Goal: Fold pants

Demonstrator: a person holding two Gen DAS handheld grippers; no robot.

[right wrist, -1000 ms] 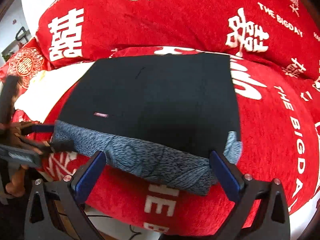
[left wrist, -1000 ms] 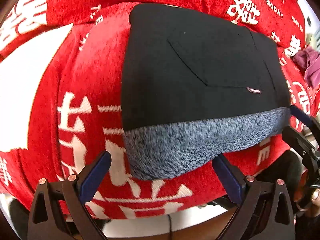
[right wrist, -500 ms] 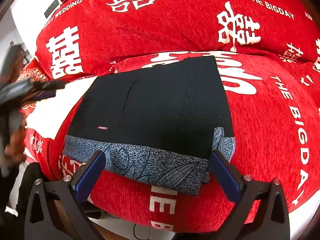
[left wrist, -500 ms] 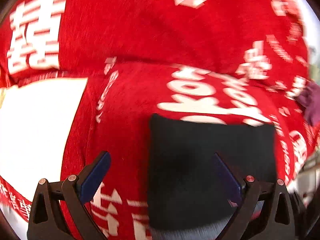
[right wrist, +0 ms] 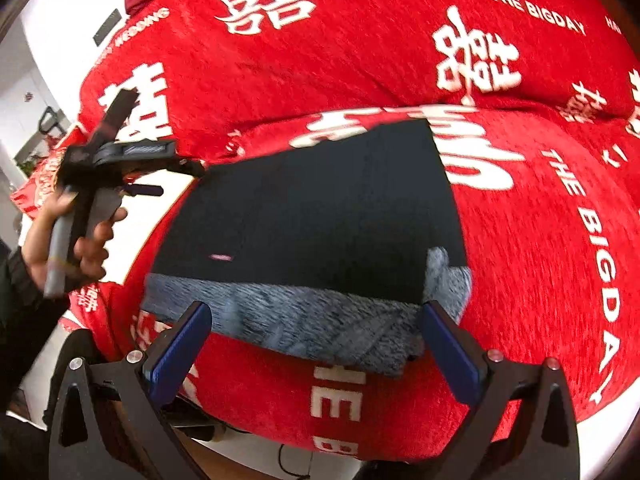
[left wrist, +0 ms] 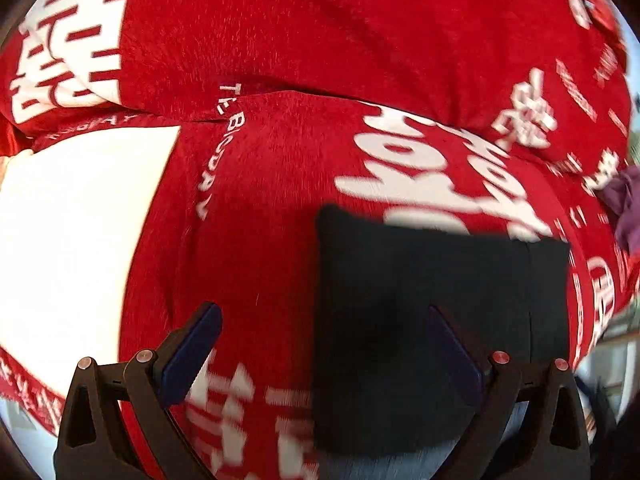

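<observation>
On the red printed cover (right wrist: 520,240): folded pants (right wrist: 320,216), both tools clear of them.
The pants lie as a flat black rectangle, grey fleece lining showing along the near edge. Left tool (left wrist: 324,356) empty, jaws spread wide, raised in a hand (right wrist: 86,240). Right tool (right wrist: 316,350) empty, jaws spread wide, just before the near edge.

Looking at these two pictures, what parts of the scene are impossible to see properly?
- Folded black pants, left view: near edge cut off by the frame and the claw's fingers.
- Small pink label, right view: too small and blurred to read.
- Purple cloth, left view: cut off at the right edge.
</observation>
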